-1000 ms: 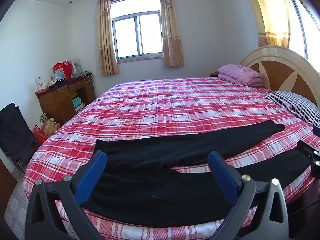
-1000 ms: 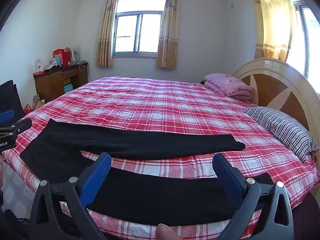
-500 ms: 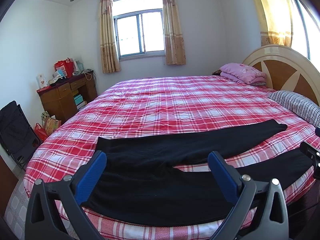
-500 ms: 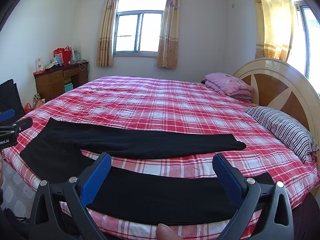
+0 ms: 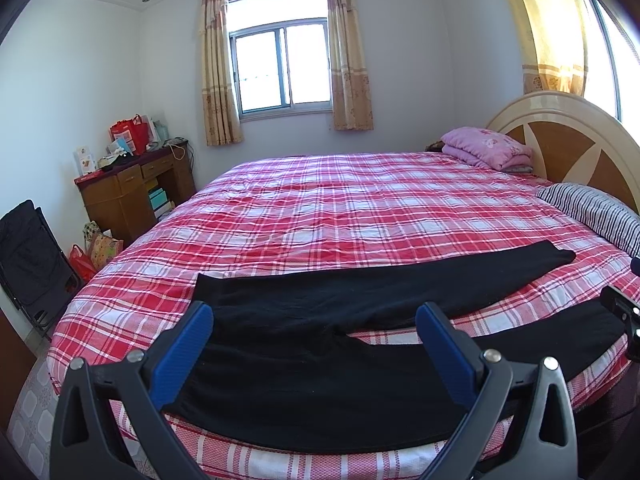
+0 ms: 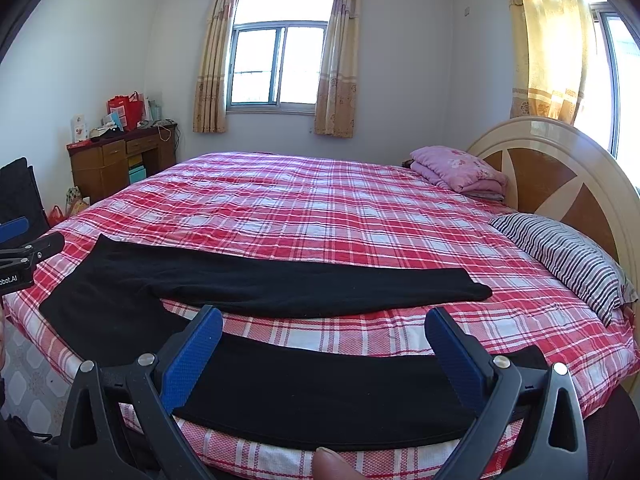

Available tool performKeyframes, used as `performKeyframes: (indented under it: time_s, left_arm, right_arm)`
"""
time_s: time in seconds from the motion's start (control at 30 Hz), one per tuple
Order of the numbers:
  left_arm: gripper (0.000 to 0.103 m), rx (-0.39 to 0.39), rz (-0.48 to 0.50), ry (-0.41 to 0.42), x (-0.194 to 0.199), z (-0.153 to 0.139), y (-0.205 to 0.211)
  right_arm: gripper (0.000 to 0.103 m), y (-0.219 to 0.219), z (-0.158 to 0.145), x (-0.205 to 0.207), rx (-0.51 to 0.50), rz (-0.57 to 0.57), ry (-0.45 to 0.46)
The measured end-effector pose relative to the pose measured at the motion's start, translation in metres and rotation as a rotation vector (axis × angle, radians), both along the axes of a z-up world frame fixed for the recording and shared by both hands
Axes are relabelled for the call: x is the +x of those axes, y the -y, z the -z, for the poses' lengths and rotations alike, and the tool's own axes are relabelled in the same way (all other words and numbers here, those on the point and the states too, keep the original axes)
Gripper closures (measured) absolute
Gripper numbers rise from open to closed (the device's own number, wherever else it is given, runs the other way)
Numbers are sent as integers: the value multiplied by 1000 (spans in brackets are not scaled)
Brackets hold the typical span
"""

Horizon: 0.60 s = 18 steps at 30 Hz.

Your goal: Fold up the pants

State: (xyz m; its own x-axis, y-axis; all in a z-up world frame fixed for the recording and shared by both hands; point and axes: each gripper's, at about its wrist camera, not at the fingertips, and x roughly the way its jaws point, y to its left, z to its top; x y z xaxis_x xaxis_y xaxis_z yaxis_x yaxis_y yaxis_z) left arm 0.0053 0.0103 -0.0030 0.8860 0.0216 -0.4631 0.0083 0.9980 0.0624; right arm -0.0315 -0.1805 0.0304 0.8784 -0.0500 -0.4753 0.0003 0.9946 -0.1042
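Observation:
Black pants (image 5: 320, 360) lie spread flat on the near edge of a bed with a red plaid cover (image 5: 360, 208). The waist is to the left and the two legs run to the right, spread apart in a V. My left gripper (image 5: 312, 320) is open and empty, held above the waist and crotch area. My right gripper (image 6: 324, 324) is open and empty above the near leg (image 6: 320, 392); the far leg (image 6: 320, 288) lies beyond it. The right gripper's tip shows at the right edge of the left wrist view (image 5: 624, 312).
A striped pillow (image 6: 560, 256) and a folded pink blanket (image 6: 460, 168) lie by the round headboard (image 6: 560, 168) on the right. A wooden desk (image 5: 132, 188) with clutter and bags stands at the left wall. A black folding chair (image 5: 32, 256) is at far left.
Both grippers have lifted slightly, so the view sits a little higher over the pants. The pants have not moved. Both grippers stay open.

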Motion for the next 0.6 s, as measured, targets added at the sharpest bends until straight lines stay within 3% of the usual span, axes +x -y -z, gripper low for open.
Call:
performKeyframes:
  time_s: [0.6]
  left_arm:
    - [0,-5,-5,-1,1,-1,-2]
  right_arm:
    - [1,1,-1,-1,-3,0,-2]
